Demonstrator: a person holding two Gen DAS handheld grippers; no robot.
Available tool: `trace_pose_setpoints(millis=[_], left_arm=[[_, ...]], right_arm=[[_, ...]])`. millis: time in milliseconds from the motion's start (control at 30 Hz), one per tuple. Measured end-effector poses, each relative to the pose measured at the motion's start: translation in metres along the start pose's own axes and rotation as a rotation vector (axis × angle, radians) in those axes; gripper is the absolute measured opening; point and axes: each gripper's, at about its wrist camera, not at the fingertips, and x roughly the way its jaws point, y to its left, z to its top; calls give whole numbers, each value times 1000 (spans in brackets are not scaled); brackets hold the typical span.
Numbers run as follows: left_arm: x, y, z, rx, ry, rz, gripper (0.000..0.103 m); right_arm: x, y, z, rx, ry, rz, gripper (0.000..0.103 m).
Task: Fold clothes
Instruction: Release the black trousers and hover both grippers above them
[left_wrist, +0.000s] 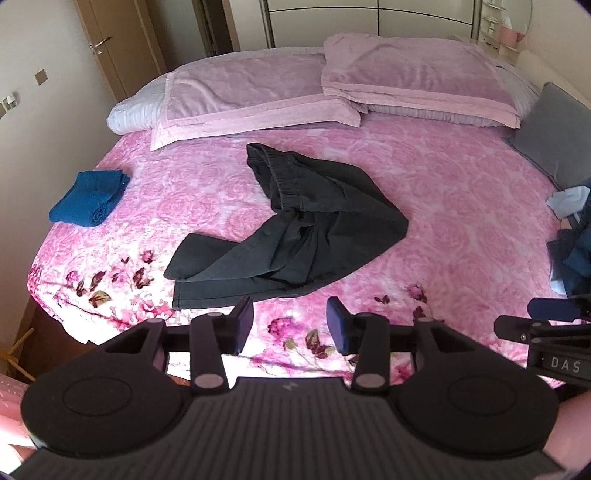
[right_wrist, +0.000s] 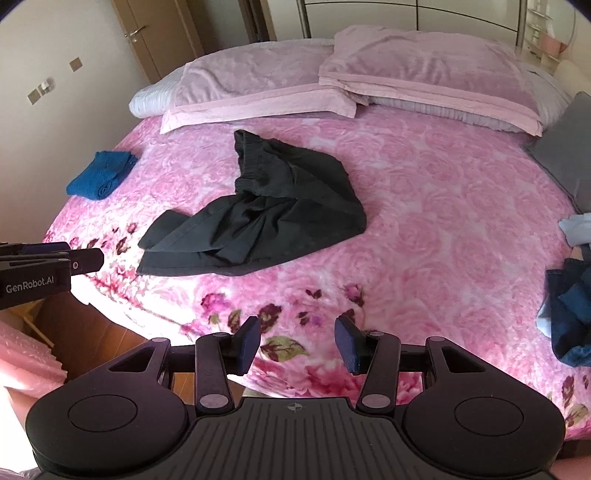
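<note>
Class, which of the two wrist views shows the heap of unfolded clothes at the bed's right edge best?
The right wrist view: the heap of unfolded clothes shows more of its blue and pale garments, though the frame edge crops it. The left wrist view shows a narrower strip, cut by the frame edge.

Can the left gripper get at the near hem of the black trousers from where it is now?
Probably yes. The left gripper is open and empty, and the black trousers lie rumpled just beyond its fingertips on the pink bedspread, with nothing between; the right gripper stands off to the side.
</note>
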Motion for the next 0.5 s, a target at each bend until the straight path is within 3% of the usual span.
trace_pose_setpoints(millis=[500], left_arm=[[21, 12, 10, -38, 15, 12, 39]], right_arm=[[14, 6, 19, -59, -11, 1, 48]])
